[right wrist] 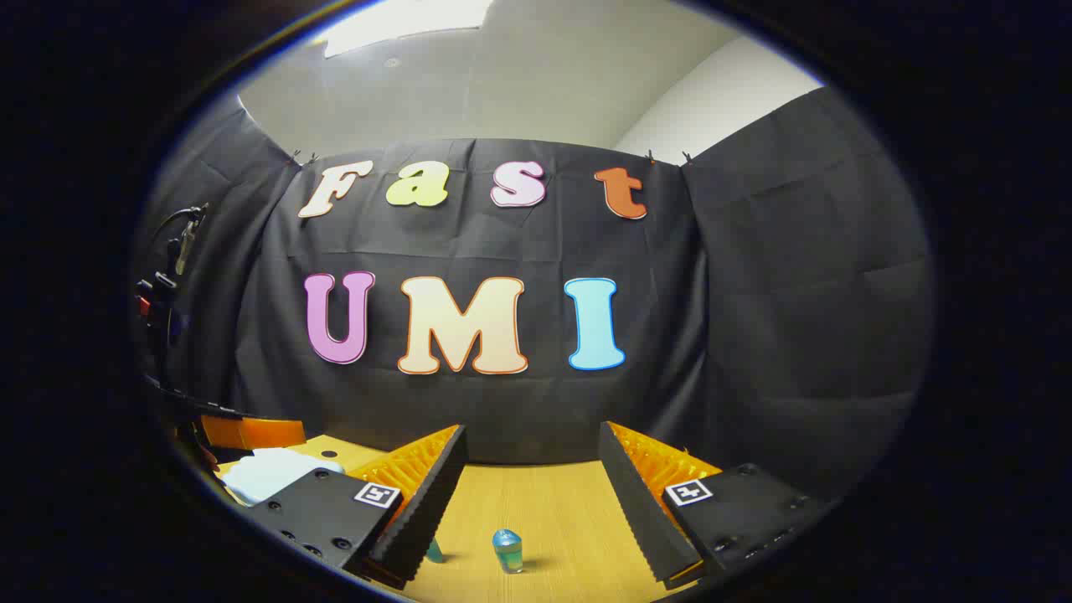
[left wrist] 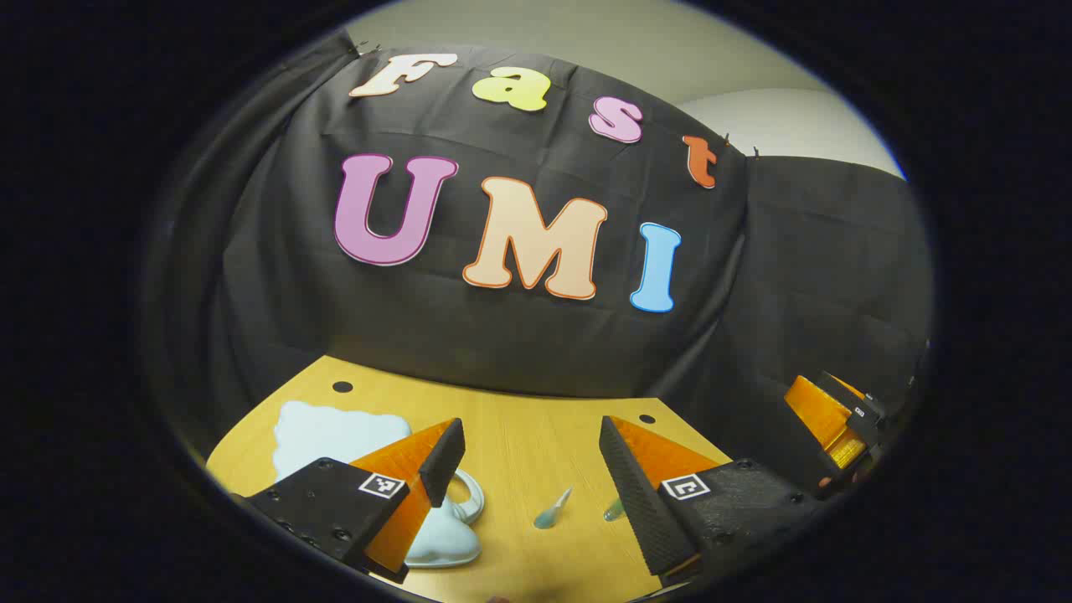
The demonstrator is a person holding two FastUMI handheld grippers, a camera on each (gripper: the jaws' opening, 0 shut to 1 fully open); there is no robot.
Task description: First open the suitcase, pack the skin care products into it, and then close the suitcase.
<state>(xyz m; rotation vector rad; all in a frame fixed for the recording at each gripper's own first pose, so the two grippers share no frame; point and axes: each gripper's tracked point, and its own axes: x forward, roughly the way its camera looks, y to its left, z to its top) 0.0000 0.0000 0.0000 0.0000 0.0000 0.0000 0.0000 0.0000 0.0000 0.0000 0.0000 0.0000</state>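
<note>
A pale blue suitcase (left wrist: 335,435) lies flat on the wooden table (left wrist: 519,435) at the left, its looped handle (left wrist: 473,501) beside my left finger. I cannot tell whether its lid is up. Two small bluish skin care items (left wrist: 553,509) (left wrist: 614,509) lie on the wood between the fingers. My left gripper (left wrist: 532,435) hangs open above them, holding nothing. In the right gripper view a small blue bottle (right wrist: 507,550) stands upright below my open right gripper (right wrist: 533,437). A second small item (right wrist: 434,550) peeks out beside its left finger. The suitcase (right wrist: 268,473) shows at the far left.
The right gripper (left wrist: 833,419) appears at the right edge of the left gripper view. The left gripper (right wrist: 251,433) appears at the left edge of the right gripper view. Two dark holes (left wrist: 342,387) (left wrist: 646,418) mark the table's far edge, against the black cloth wall.
</note>
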